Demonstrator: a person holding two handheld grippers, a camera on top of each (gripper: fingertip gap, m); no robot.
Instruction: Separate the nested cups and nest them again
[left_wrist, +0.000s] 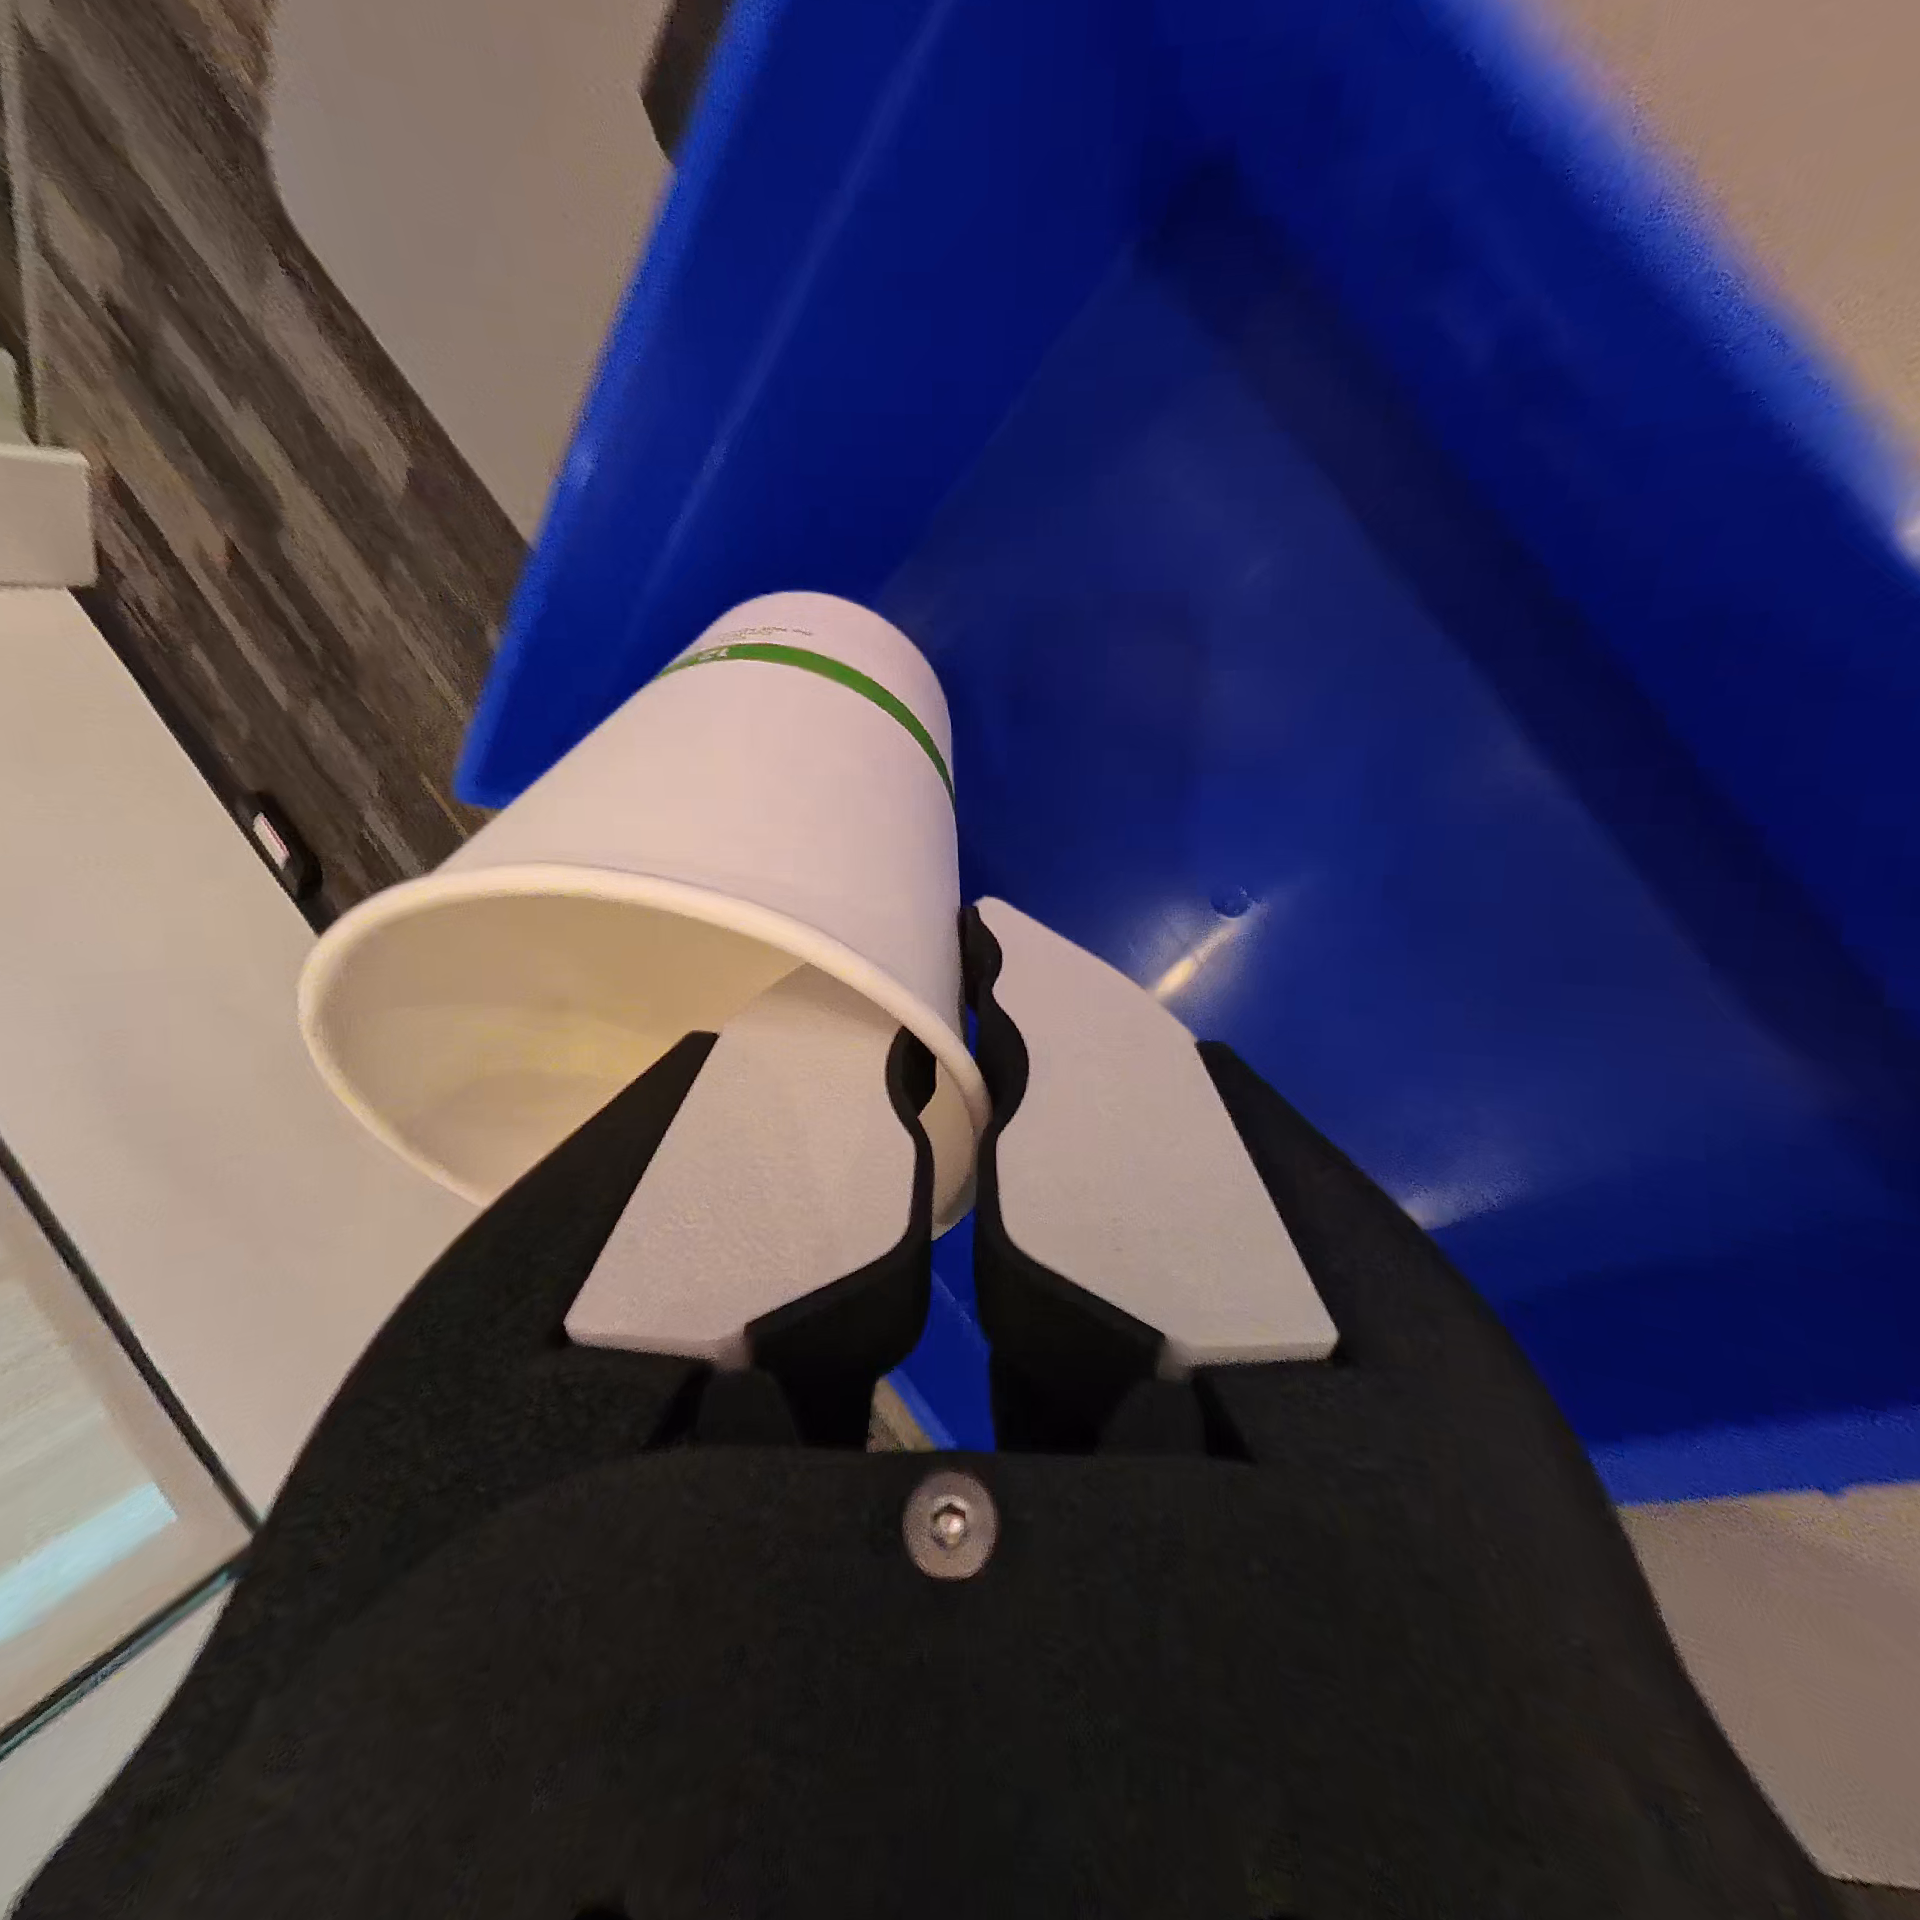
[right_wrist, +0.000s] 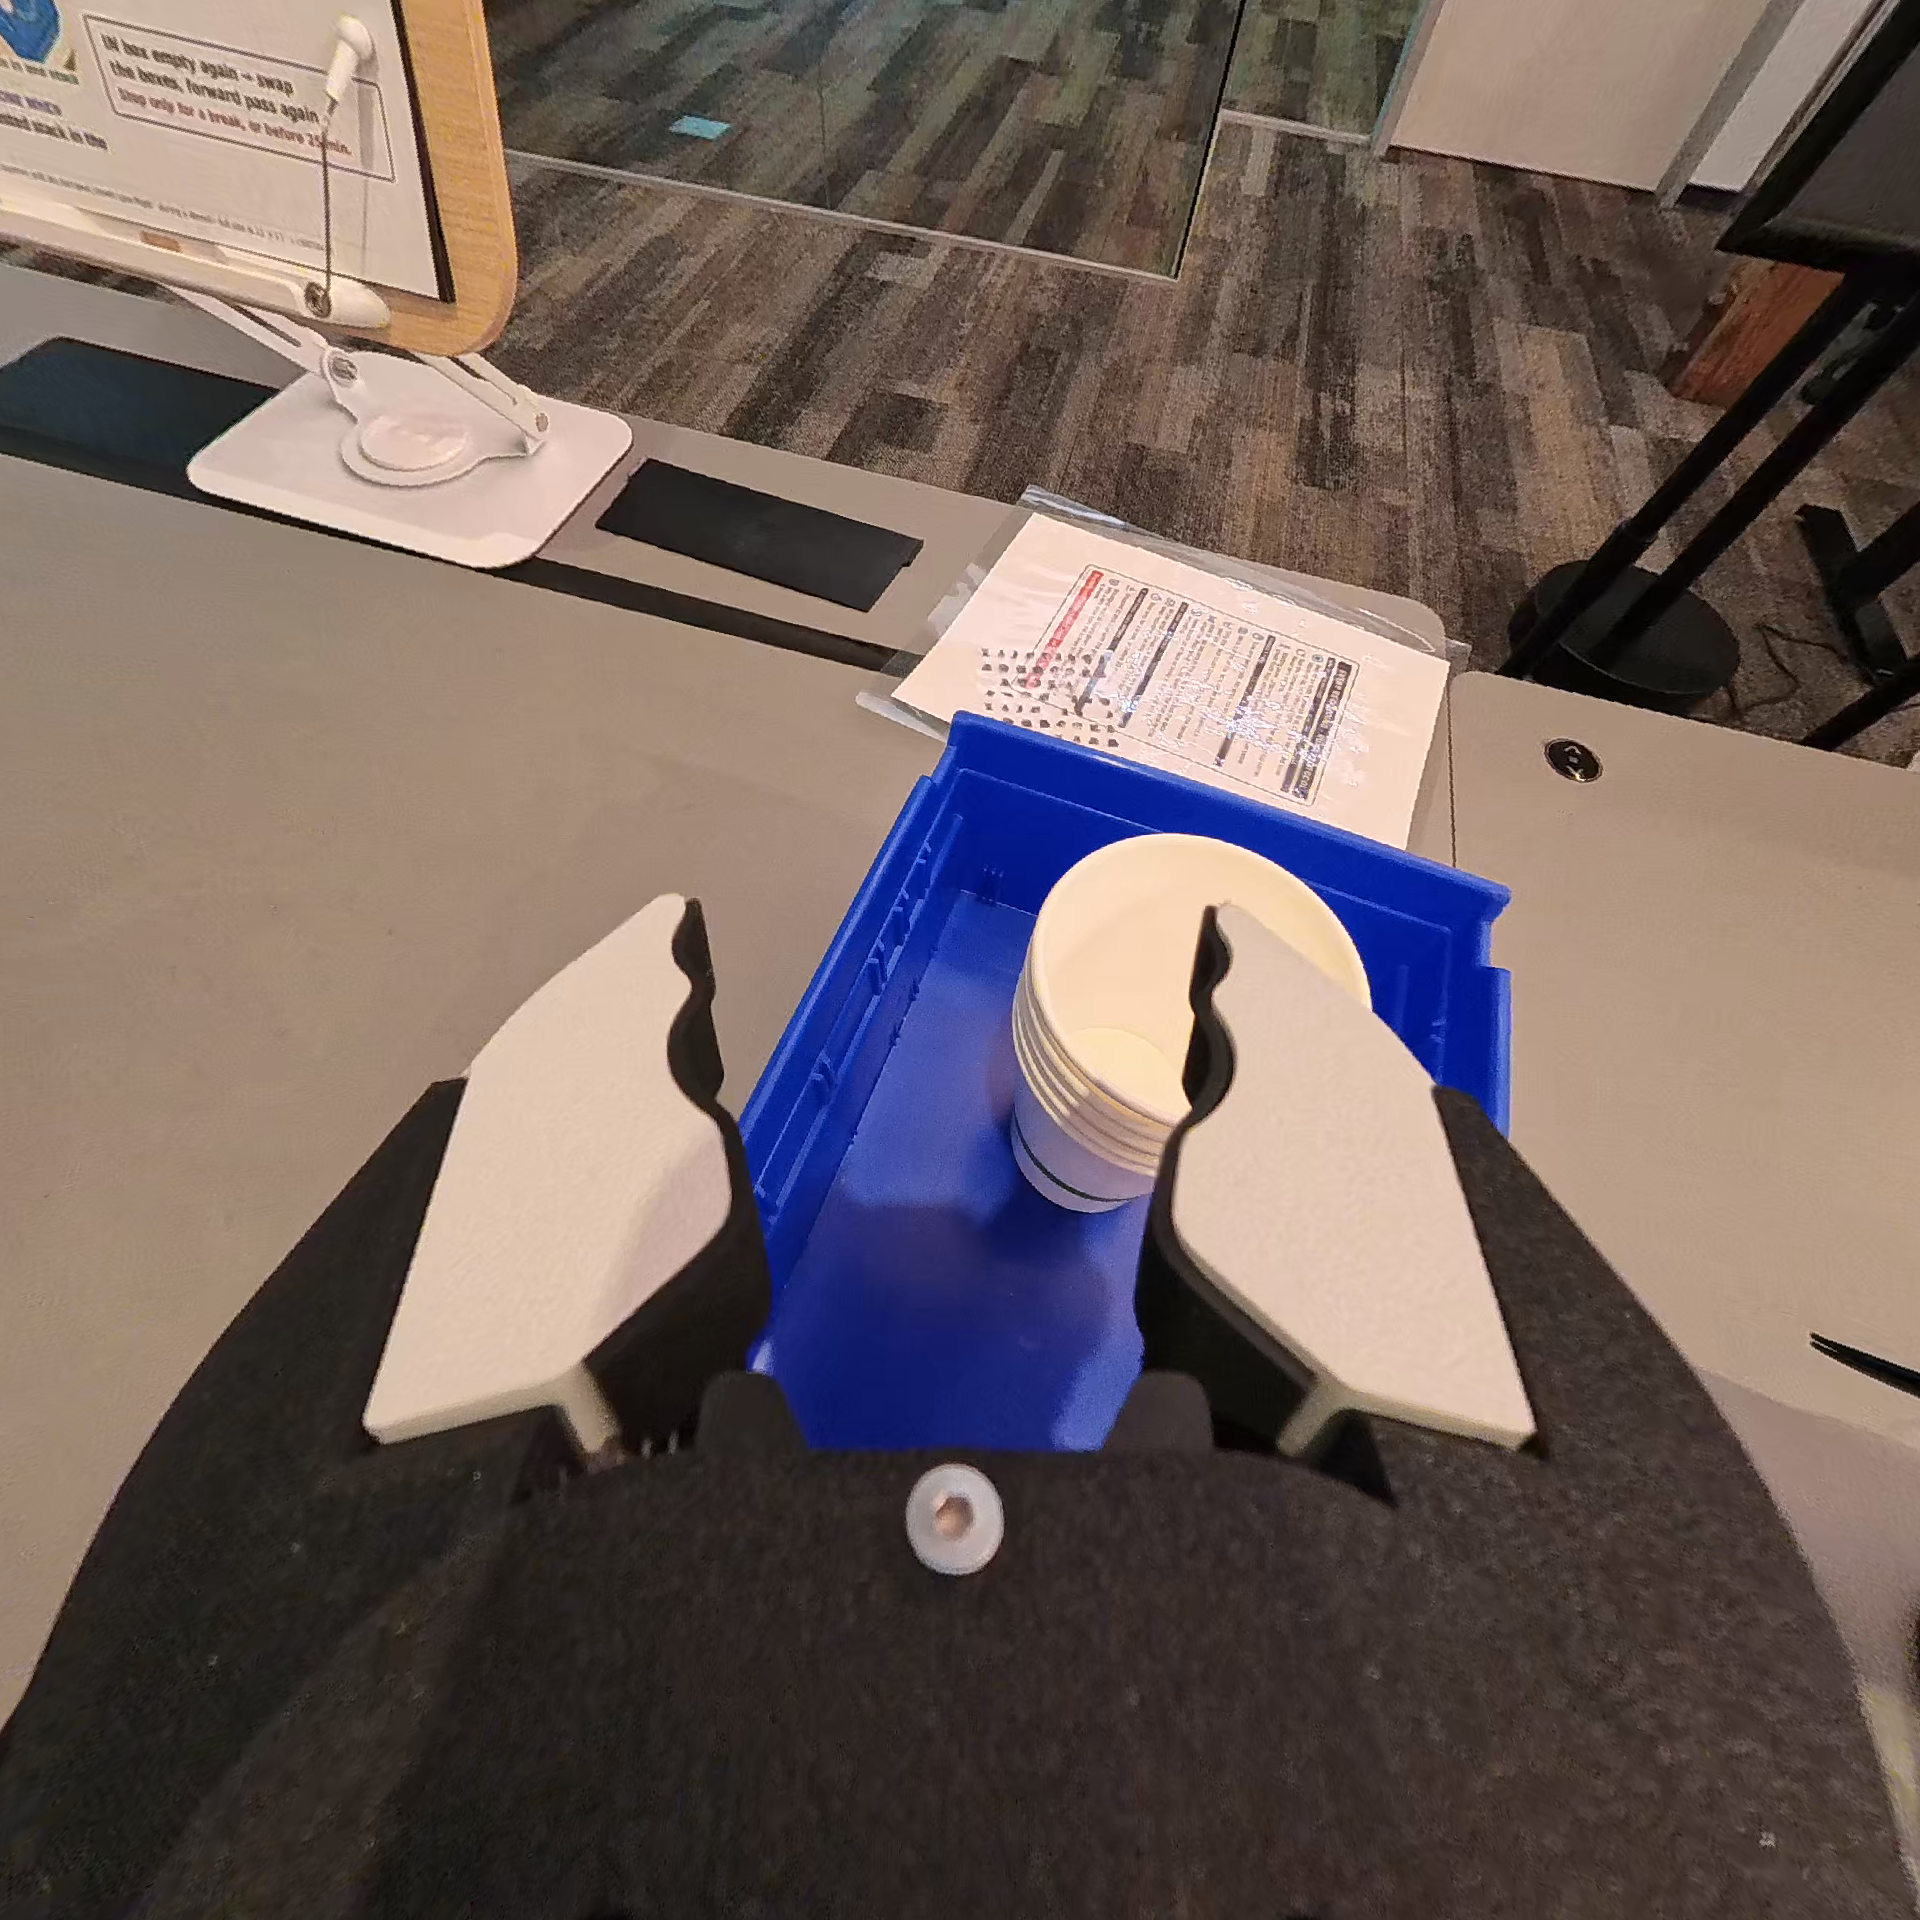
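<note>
Left gripper (left_wrist: 971, 1023) fingers pinch the rim wall of a single paper cup (left_wrist: 665, 914), held over a blue bin (left_wrist: 1403, 623). Right gripper (right_wrist: 951, 1039) fingers wide, above the nested stack (right_wrist: 1132, 1049) standing in its bin (right_wrist: 831, 1039) on the table (right_wrist: 312, 831). Step judged: separation. Next: set the cup down, then pull another.

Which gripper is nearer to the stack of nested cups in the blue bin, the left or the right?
Right. The right gripper hovers open just above the stack of nested cups in the blue bin. The left gripper is shut on a single cup; its view shows no stack.
</note>
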